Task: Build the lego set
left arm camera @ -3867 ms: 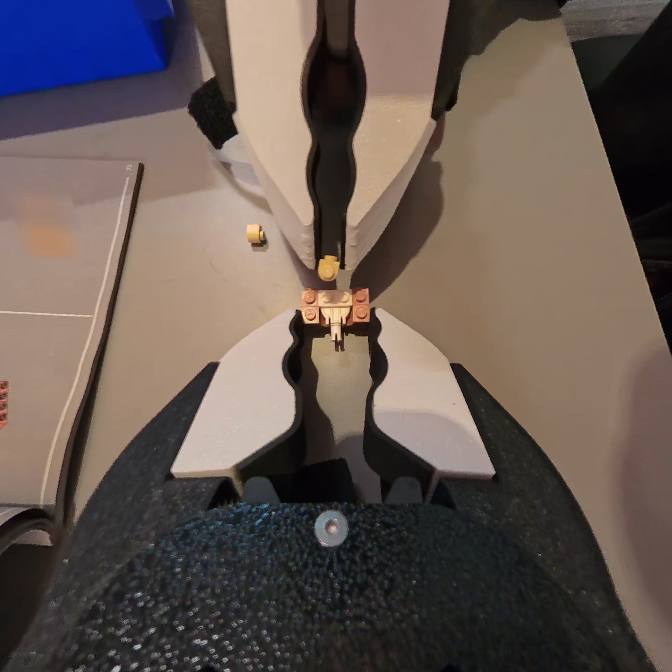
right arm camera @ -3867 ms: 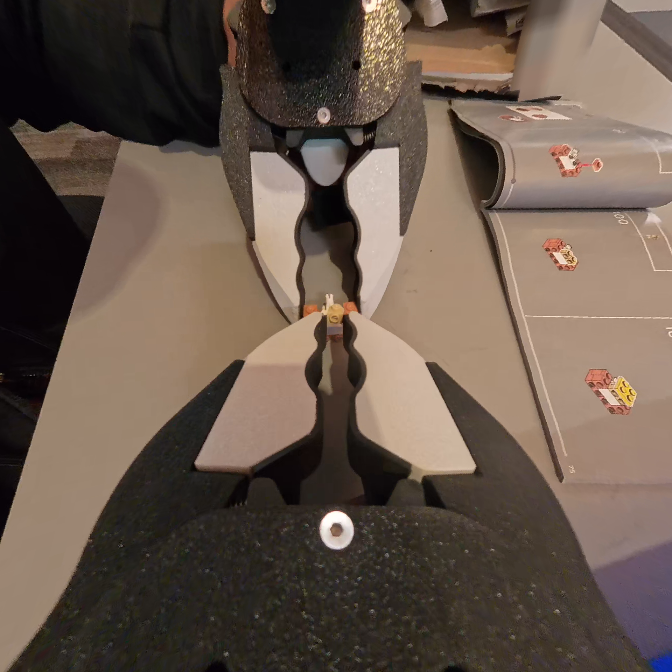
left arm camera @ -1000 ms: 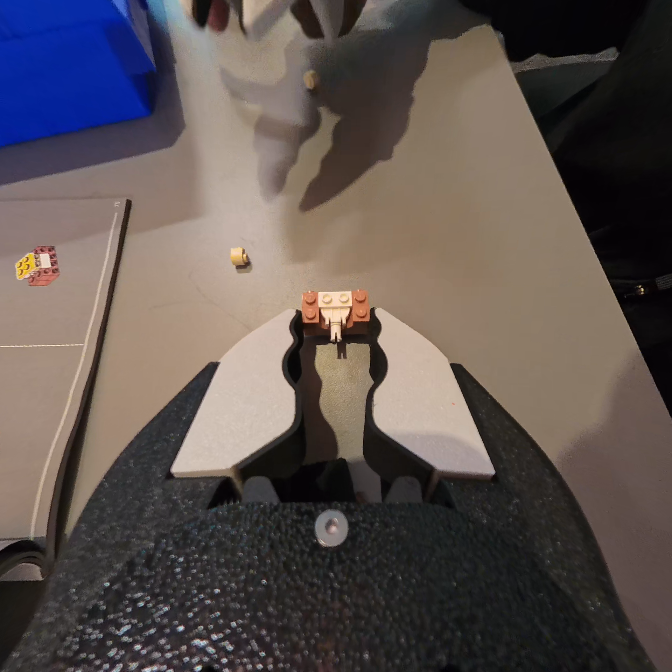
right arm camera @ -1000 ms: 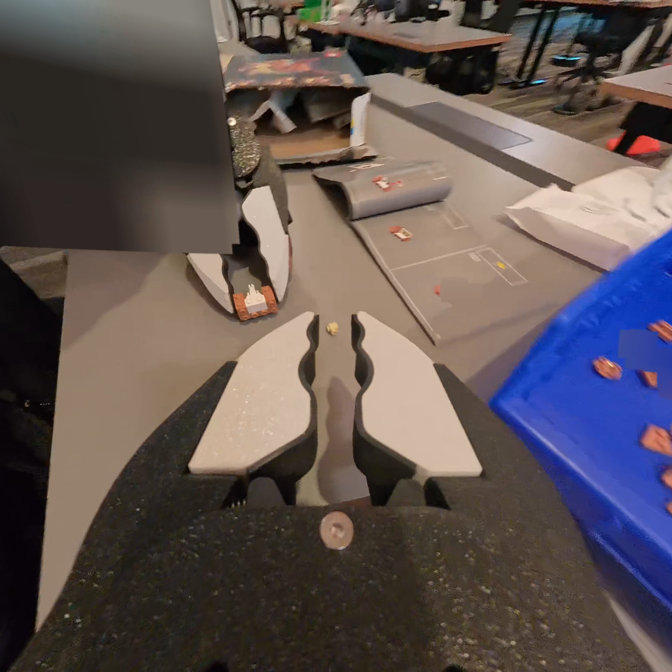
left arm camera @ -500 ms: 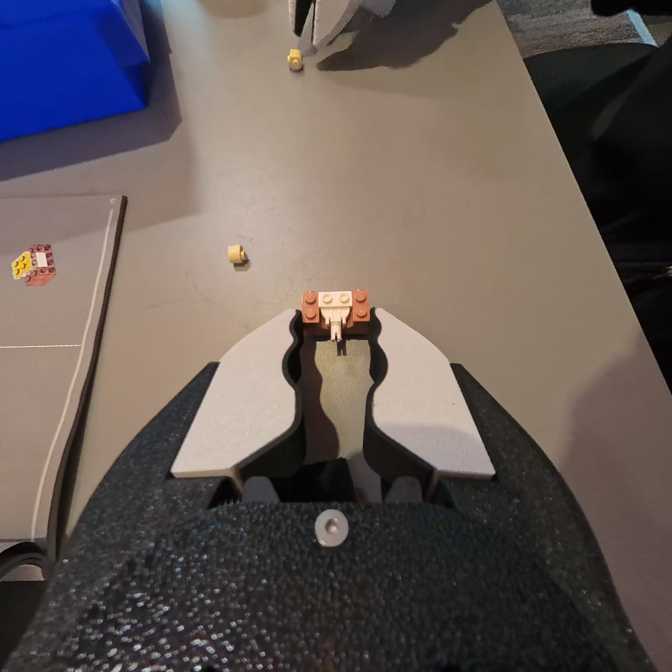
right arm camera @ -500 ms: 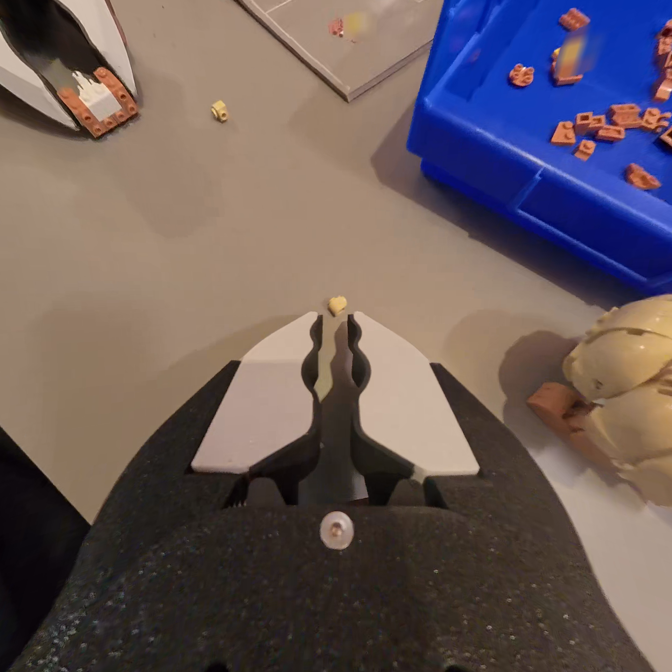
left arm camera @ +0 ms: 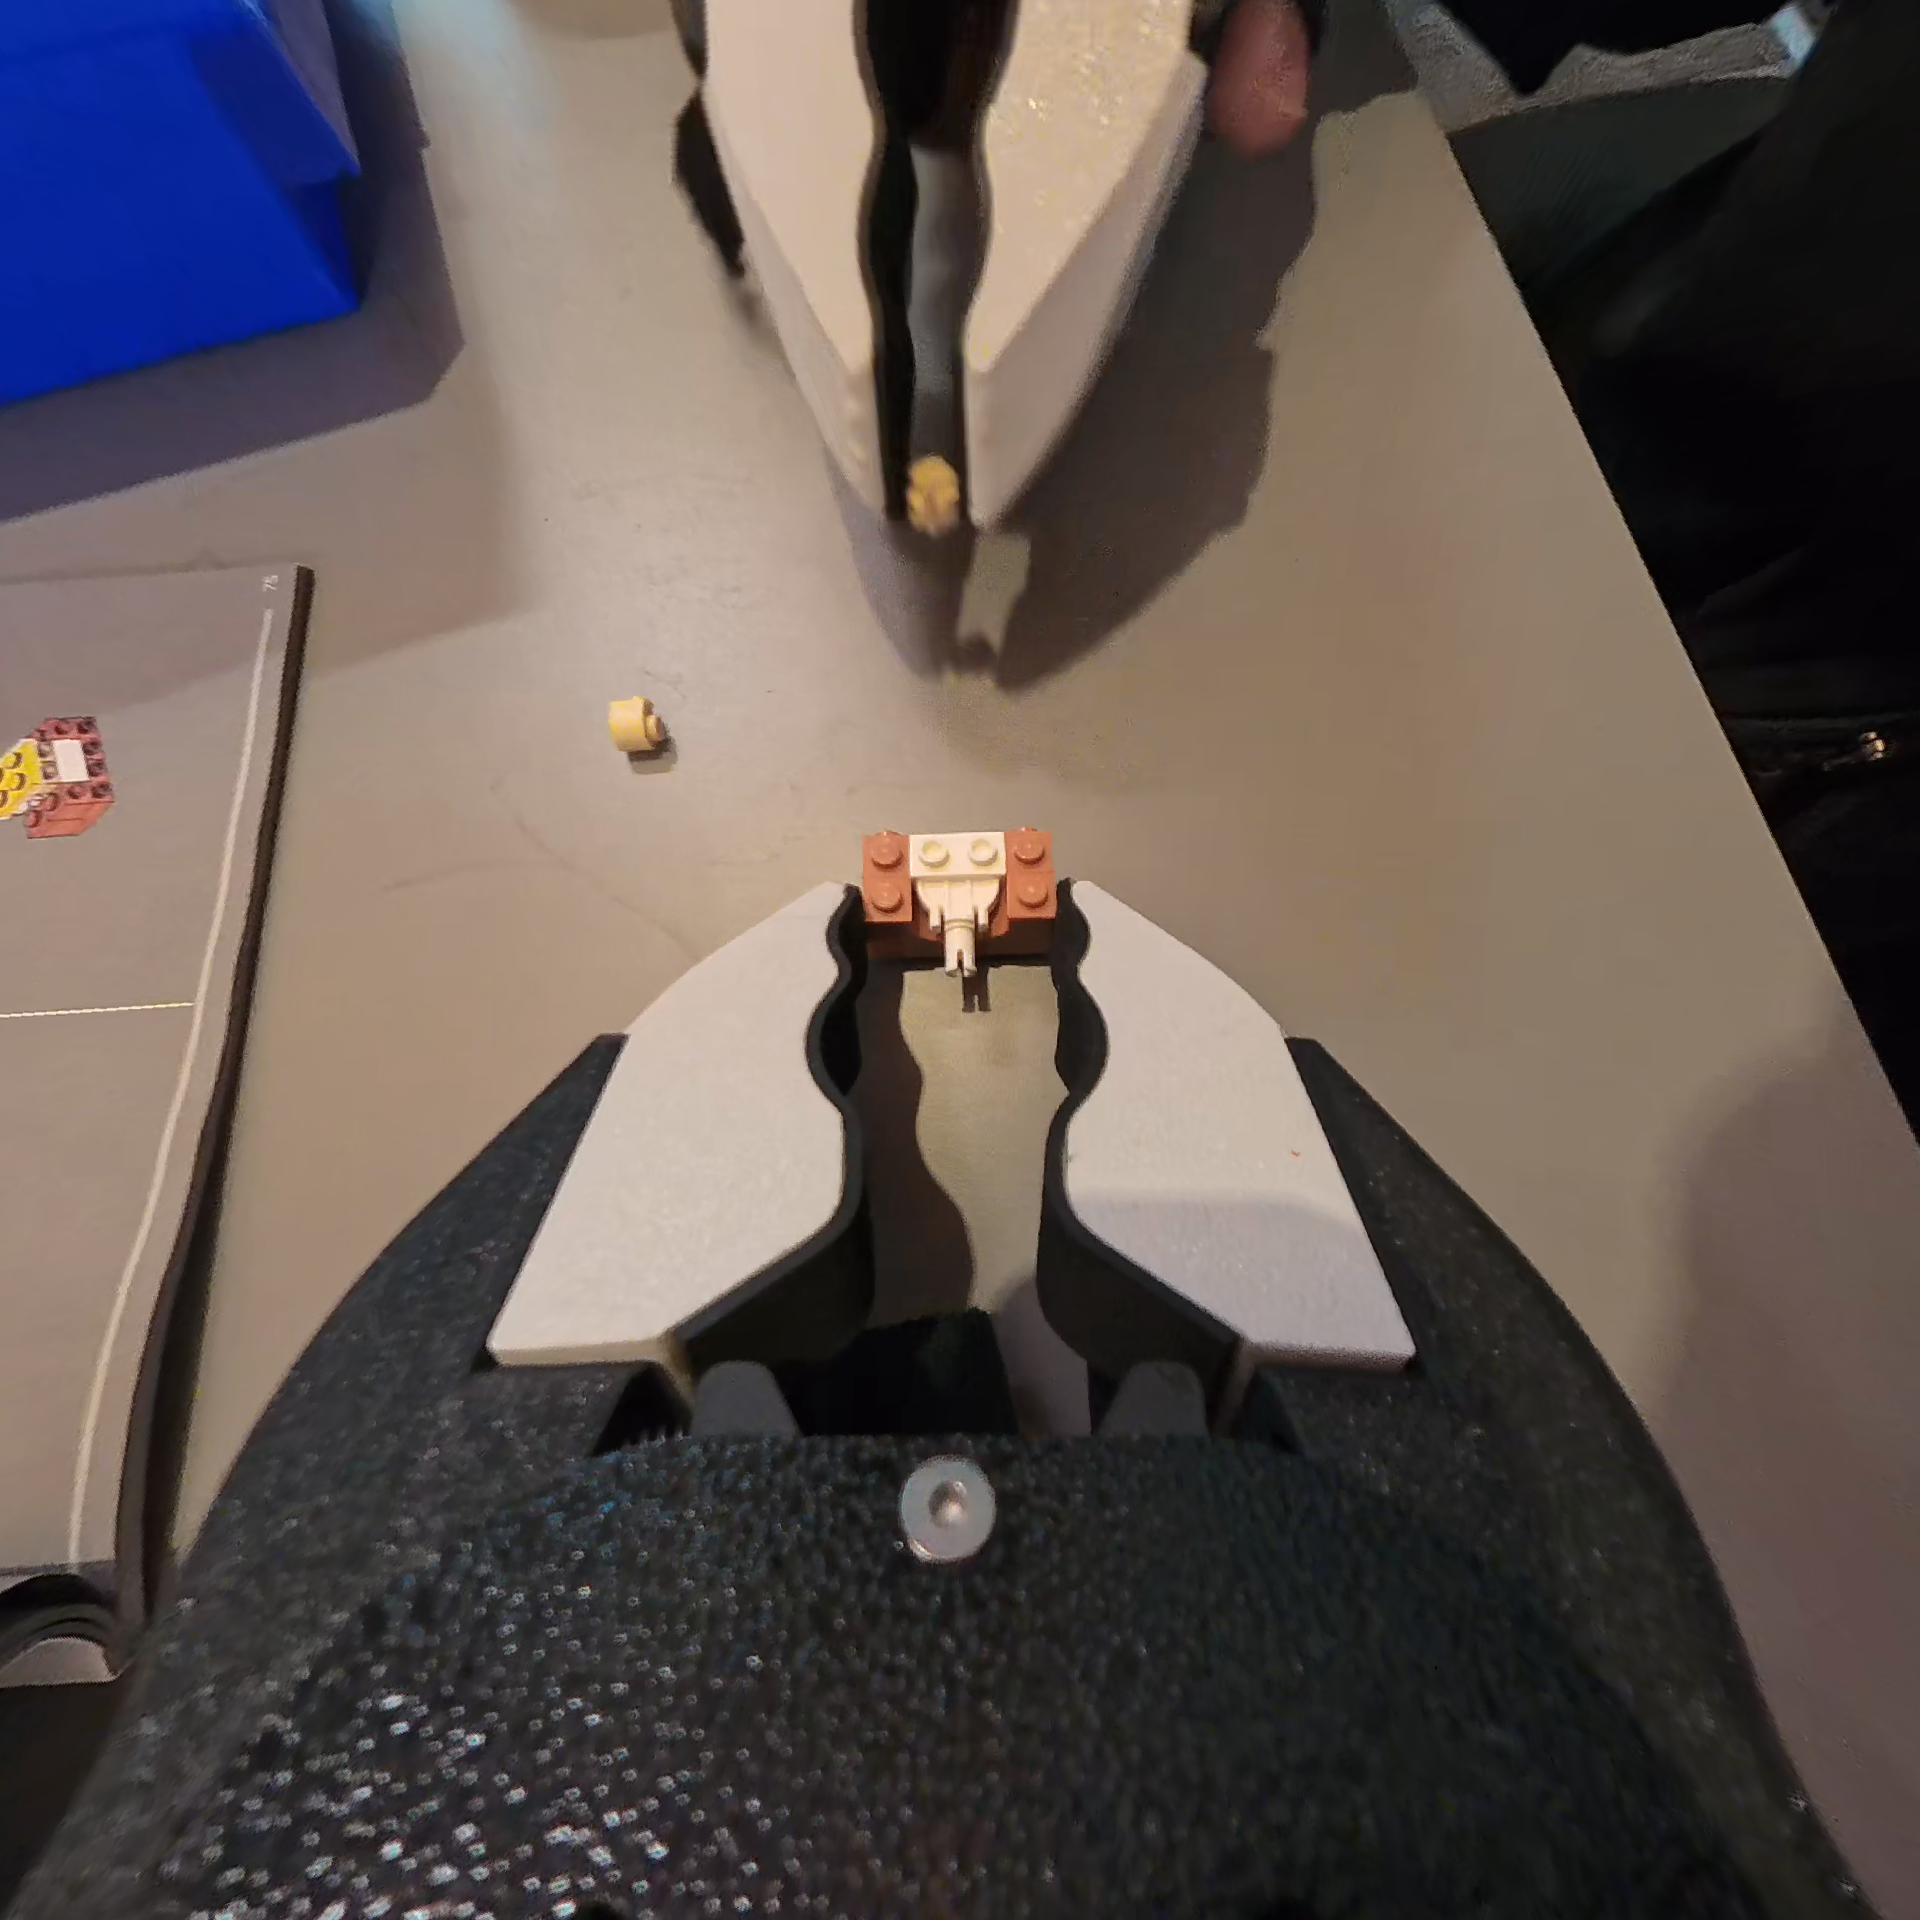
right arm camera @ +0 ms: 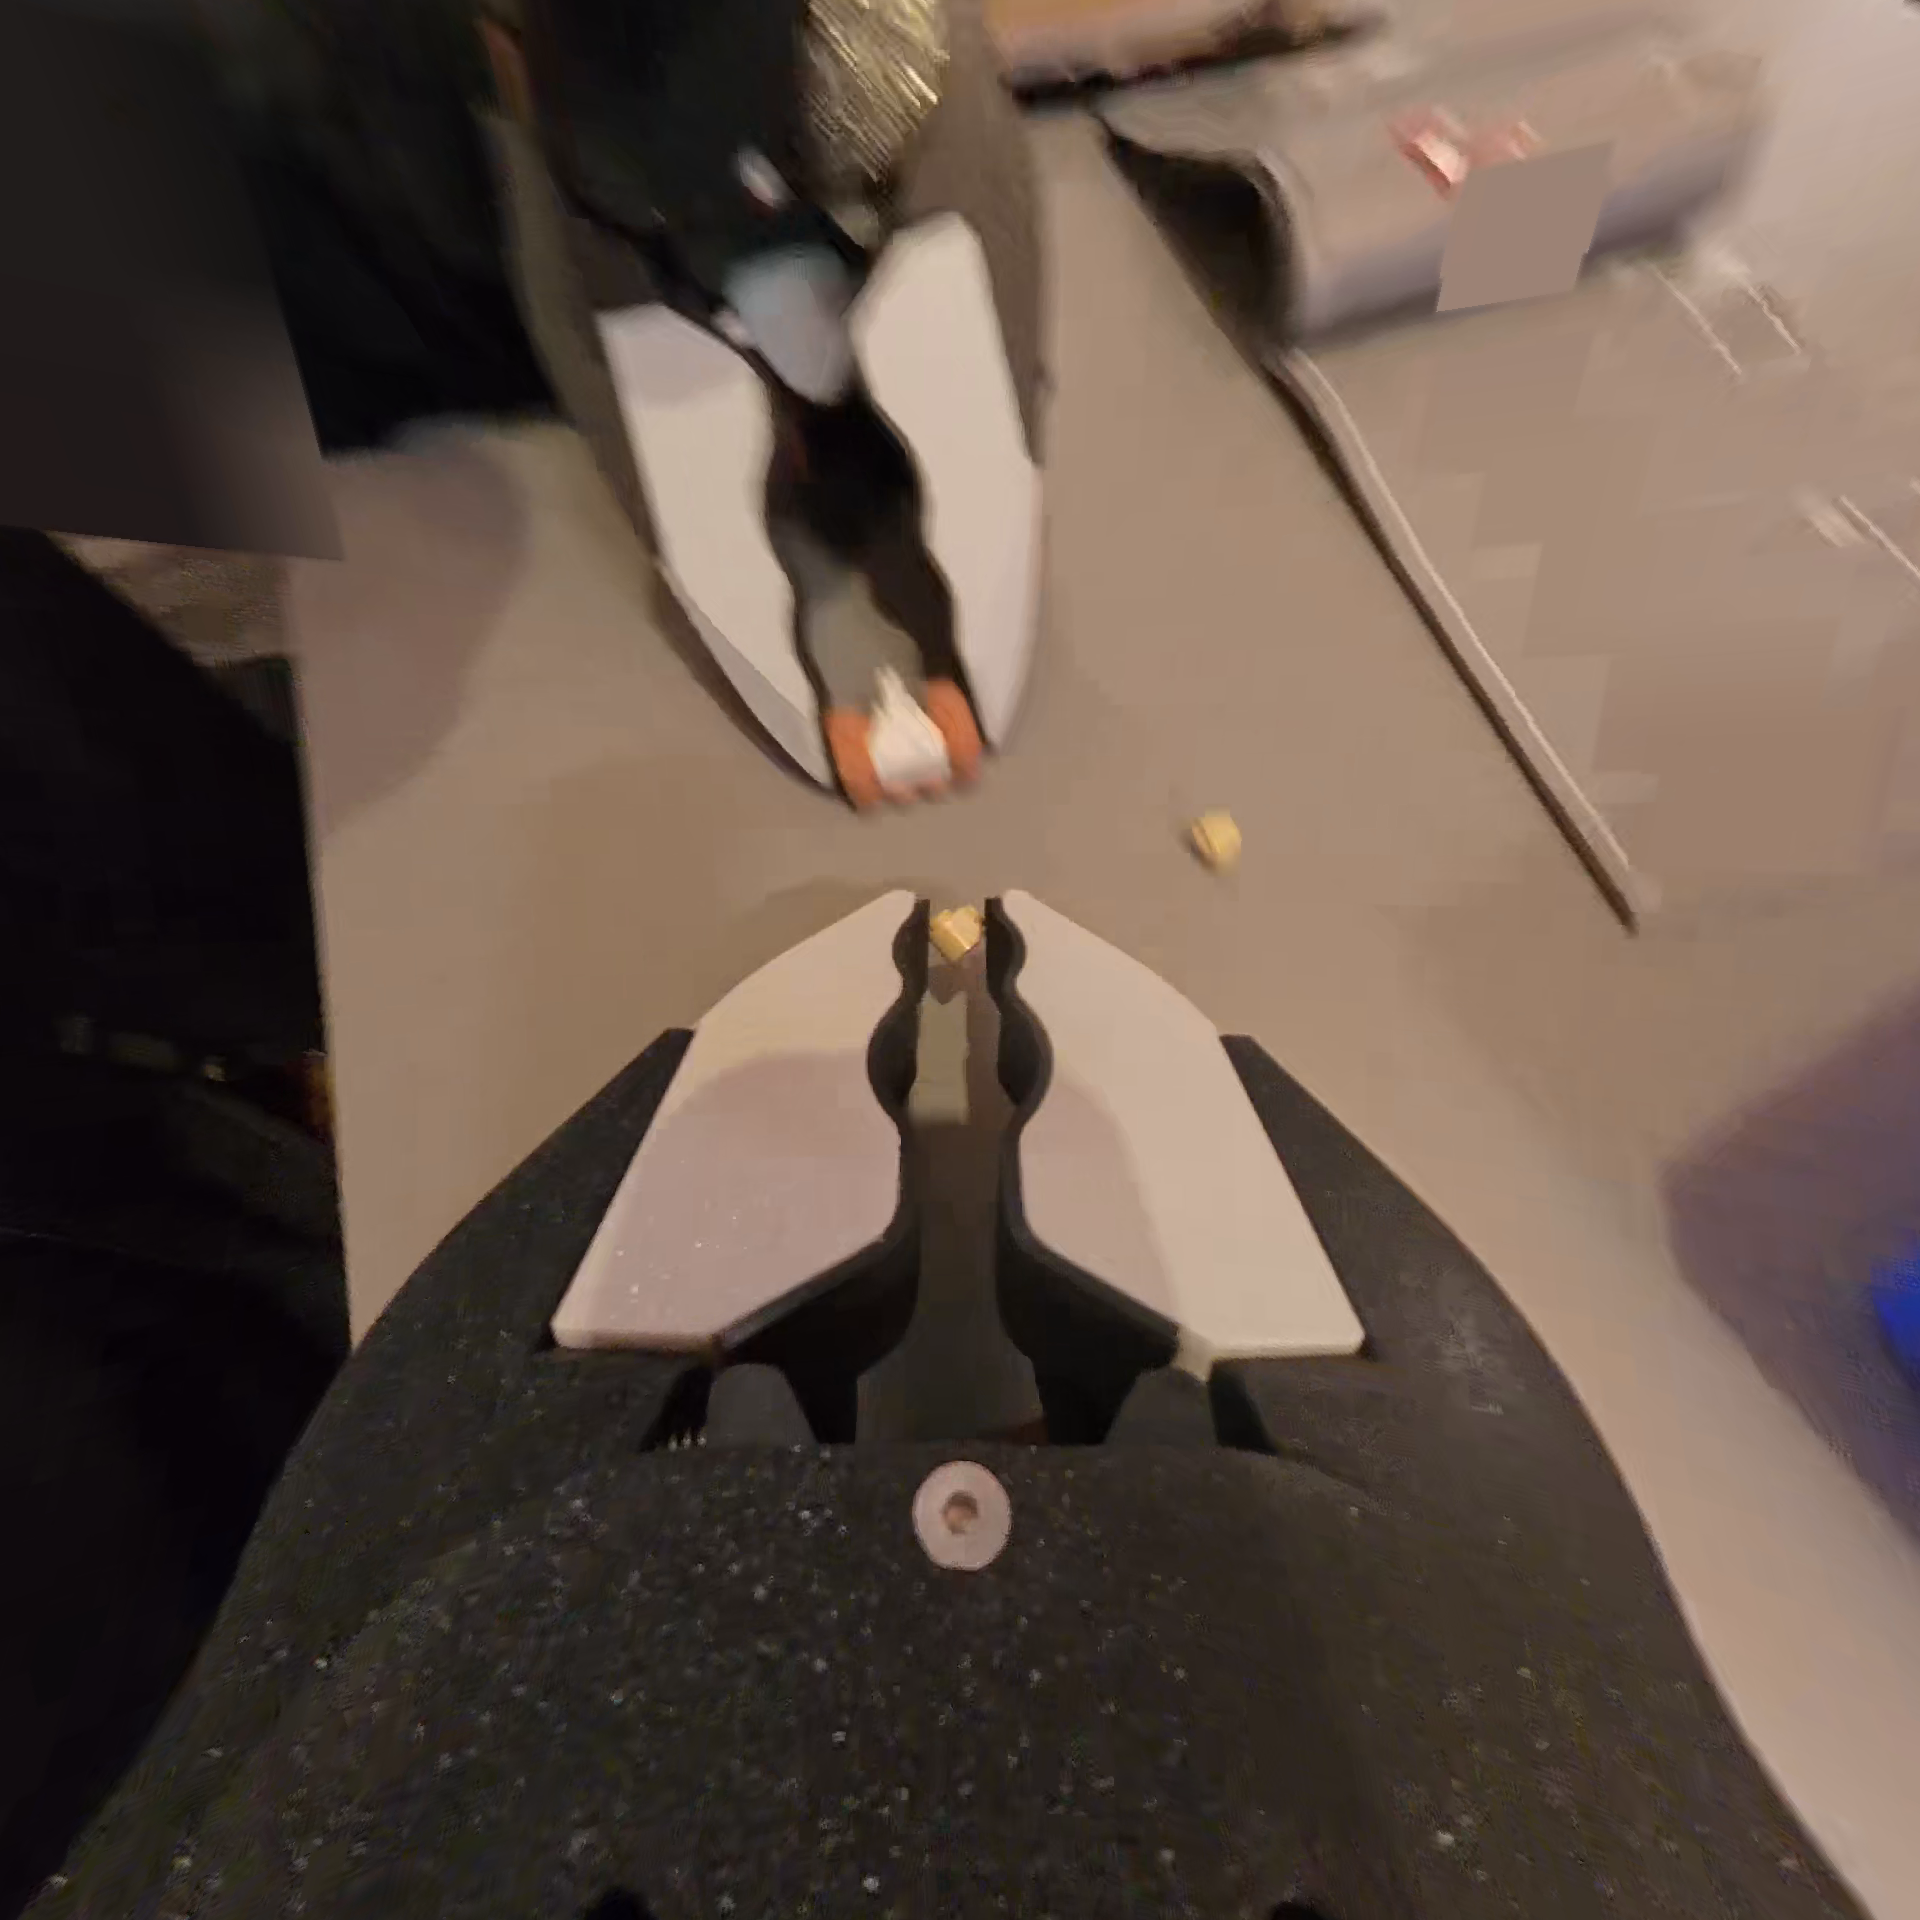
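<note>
Two hand-held grippers show: the left hand-held gripper [left arm camera: 961, 914] at the bottom centre of its own view, and the right hand-held gripper [left arm camera: 932, 499] at the top centre of that same view.

One brick assembly [left arm camera: 961, 883] sits mid-frame, made of brown pieces with one white piece on top; four brown studs and two white studs can be counted on it.

Two small tan pieces: one tan piece [left arm camera: 932, 497] at the upper centre, one loose tan piece [left arm camera: 634, 722] left of centre on the one desk [left arm camera: 1299, 831].

One blue bin [left arm camera: 156, 187] in the upper left corner. One open booklet [left arm camera: 125, 1039] at the left edge, with one brick drawing [left arm camera: 52, 774] visible on the page.
</note>
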The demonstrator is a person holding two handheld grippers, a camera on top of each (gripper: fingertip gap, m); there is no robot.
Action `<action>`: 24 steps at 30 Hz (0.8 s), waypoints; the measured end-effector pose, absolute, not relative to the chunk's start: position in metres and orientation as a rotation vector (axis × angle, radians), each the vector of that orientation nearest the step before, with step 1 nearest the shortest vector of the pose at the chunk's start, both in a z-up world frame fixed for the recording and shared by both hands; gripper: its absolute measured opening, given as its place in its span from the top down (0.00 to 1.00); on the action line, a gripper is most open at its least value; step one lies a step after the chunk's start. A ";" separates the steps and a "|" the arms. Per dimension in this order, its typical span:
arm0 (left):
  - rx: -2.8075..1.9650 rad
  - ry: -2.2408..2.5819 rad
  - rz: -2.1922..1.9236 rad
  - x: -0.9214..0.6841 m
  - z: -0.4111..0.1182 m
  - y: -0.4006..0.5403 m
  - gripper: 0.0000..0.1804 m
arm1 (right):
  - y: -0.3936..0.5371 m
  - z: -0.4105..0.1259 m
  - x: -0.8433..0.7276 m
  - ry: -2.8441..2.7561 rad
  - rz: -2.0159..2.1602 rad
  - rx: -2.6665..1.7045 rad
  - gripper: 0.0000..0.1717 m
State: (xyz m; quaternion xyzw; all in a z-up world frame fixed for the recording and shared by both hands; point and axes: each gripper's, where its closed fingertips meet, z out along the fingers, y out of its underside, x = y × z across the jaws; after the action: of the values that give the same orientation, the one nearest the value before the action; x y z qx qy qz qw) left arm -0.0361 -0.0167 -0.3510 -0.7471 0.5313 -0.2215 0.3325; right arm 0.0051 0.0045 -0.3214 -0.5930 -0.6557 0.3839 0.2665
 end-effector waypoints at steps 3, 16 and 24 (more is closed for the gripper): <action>-1.957 1.407 -0.575 -0.038 -0.353 -0.019 0.81 | -0.004 -0.328 -0.021 -1.876 0.999 -1.527 0.94; -1.967 1.395 -0.586 -0.039 -0.353 -0.019 0.81 | 0.033 -0.333 0.008 -1.825 0.735 -1.507 0.87; -1.974 1.389 -0.582 -0.038 -0.353 -0.018 0.81 | 0.040 -0.337 0.010 -1.833 0.679 -1.564 0.90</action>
State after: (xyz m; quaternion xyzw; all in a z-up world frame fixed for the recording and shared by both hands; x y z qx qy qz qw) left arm -0.0384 -0.0178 -0.3534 -0.7522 0.5295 -0.2216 0.3235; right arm 0.0105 0.0395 -0.3365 -0.5934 -0.6951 0.2574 0.3138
